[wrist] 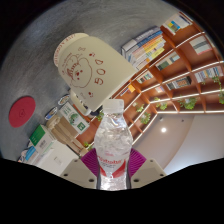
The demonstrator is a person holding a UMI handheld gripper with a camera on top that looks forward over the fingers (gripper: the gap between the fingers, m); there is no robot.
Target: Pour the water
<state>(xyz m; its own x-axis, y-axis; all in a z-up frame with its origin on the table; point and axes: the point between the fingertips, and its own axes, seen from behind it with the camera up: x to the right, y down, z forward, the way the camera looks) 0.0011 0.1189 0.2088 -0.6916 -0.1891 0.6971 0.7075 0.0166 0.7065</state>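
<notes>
My hand-held gripper (112,172) is clamped on the water bottle (113,140), held between its fingers and tipped neck-first toward the cup (88,66) just beyond, mouth ready for pouring.

— What sort of place am I steering through?

— I read it as a library or reading room. Long wooden bookshelves (185,75) run in tiers, packed with upright books (146,46).

— Anything near those shelves?

— Below them I see a pale floor (175,140), and opposite the shelves a low rack of more colourful books (55,135).
</notes>
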